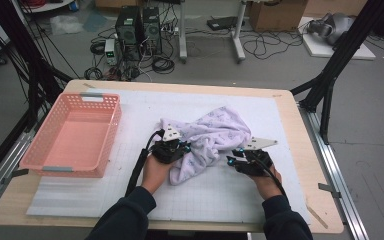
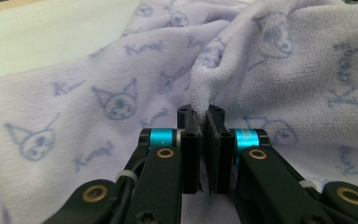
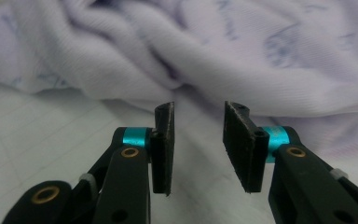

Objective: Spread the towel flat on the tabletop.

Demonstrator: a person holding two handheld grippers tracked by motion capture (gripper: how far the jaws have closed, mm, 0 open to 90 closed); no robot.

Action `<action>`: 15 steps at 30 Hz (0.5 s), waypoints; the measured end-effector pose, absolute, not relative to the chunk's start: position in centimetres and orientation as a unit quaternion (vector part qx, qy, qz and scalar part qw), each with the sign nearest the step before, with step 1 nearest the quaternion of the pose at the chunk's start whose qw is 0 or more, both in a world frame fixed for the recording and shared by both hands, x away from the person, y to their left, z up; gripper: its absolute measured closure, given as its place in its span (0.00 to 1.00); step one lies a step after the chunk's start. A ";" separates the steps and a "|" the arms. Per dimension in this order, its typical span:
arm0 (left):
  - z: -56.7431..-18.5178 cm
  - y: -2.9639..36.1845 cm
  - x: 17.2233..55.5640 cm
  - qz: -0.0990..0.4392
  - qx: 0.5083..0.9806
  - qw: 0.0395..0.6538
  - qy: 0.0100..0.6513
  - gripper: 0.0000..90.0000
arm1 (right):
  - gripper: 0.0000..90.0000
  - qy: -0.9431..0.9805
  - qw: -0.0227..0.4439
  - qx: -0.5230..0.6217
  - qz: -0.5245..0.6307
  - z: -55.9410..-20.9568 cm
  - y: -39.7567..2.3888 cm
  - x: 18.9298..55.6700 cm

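A crumpled lilac towel [image 1: 207, 140] with blue cartoon prints lies in the middle of the white gridded mat [image 1: 220, 195]. My left gripper [image 1: 172, 149] sits at the towel's left side. In the left gripper view my left gripper [image 2: 202, 122] is shut on a raised fold of the towel [image 2: 270, 65], pinched between the pads. My right gripper [image 1: 242, 159] rests at the towel's right edge. In the right gripper view my right gripper [image 3: 198, 140] stands open just above the mat, the towel's edge [image 3: 205, 70] lying right beyond the tips with nothing between them.
An empty pink plastic basket [image 1: 72, 134] stands on the left part of the table. The wooden table edge [image 1: 307, 150] runs along the right. Cables, computer cases and boxes lie on the floor beyond the far edge.
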State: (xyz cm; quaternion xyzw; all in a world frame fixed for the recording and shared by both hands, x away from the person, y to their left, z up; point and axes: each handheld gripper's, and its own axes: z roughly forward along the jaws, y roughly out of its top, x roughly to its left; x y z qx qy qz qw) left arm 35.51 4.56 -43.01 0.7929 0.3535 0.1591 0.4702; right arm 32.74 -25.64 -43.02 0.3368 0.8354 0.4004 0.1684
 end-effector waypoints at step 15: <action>-43.0 6.5 35.7 0.166 0.785 0.470 0.369 0.94 | 0.93 0.860 0.130 0.315 0.381 -44.6 -20.4 35.2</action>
